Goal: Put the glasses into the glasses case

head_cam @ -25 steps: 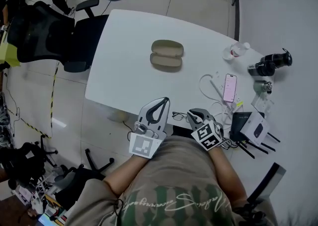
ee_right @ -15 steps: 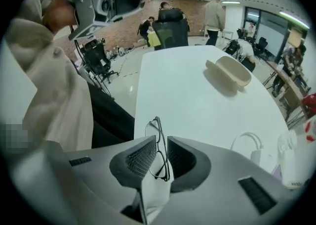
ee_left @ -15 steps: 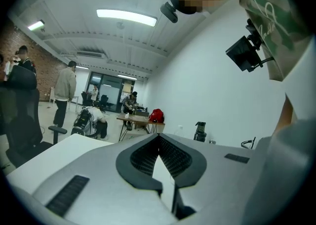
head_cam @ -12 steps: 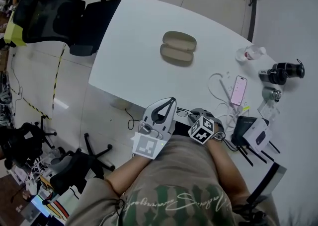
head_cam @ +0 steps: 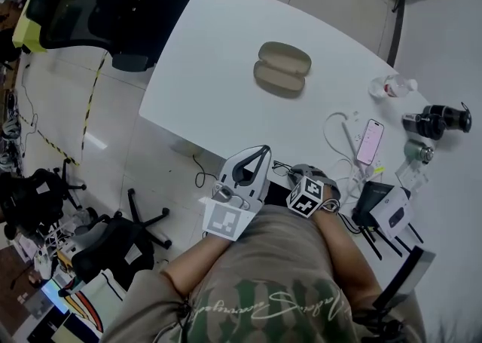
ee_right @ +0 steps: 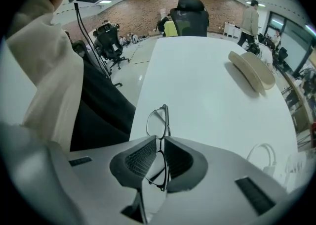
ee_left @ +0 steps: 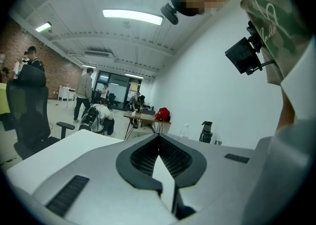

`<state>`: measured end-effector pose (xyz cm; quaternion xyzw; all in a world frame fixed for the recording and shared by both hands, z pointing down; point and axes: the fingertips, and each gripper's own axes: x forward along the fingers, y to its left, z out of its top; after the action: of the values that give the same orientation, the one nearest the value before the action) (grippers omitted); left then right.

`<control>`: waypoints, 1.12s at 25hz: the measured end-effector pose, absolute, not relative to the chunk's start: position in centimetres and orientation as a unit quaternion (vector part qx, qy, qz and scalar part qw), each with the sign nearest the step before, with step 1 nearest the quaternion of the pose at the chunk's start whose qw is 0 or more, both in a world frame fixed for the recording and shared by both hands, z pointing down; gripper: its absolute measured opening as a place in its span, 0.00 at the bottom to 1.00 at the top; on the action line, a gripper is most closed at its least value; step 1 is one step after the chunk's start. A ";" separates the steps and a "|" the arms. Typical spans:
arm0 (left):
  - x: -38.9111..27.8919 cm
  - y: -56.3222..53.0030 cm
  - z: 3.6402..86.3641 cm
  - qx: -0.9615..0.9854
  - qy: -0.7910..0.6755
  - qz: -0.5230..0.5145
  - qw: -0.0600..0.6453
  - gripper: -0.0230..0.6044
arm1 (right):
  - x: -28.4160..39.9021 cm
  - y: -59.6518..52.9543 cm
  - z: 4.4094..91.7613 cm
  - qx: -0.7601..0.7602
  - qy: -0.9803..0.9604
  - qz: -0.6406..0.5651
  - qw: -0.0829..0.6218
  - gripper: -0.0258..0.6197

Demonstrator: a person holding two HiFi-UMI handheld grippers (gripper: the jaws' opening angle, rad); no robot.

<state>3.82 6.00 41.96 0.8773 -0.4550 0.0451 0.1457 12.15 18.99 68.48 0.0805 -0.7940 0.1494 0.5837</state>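
While right tool (ee_right: 159,141) pinches one glasses (ee_right: 158,121), left tool (ee_left: 158,137) pressed together; one glasses case (head_cam: 282,69) apart.

Pink phone (head_cam: 369,142), black chair (head_cam: 83,6), perhaps lenses (head_cam: 440,120)

The bench (head_cam: 203,62) is showing plain white, and the glasses case (head_cam: 282,70) is showing a dull beige-tan. The glasses (ee_right: 158,122) are showing a thin dark frame around clear lenses. The left gripper (ee_left: 158,136) and the right gripper (ee_right: 160,142) are showing light grey shells with black ribbed pads (ee_left: 173,157), each carrying a cube (head_cam: 223,218) patterned in black-and-white squares. The phone (head_cam: 370,141) is showing pink, the chair (head_cam: 83,2) black. The person's shirt (head_cam: 279,289) is showing olive with green camouflage patches and white script. Yellow-and-black striped tape (head_cam: 94,89) is crossing the pale floor (head_cam: 151,160).
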 end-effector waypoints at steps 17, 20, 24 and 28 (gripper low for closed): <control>3.2 5.4 41.4 0.875 -0.461 0.033 0.147 0.04 | 11.8 18.3 68.6 0.062 -0.791 0.096 0.601 0.10; 3.2 5.3 41.2 0.877 -0.457 0.033 0.147 0.04 | 11.6 17.9 68.0 0.070 -0.794 0.098 0.597 0.09; 3.1 4.9 40.5 0.880 -0.454 0.023 0.140 0.04 | 11.4 17.1 67.6 0.078 -0.795 0.097 0.593 0.09; 2.8 4.7 39.7 0.881 -0.453 0.013 0.135 0.04 | 11.2 16.4 66.9 0.090 -0.794 0.077 0.596 0.09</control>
<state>2.77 4.68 39.69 0.8811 -0.4533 0.0132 0.1345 11.22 16.38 66.95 0.0901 -0.7944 0.0767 0.5958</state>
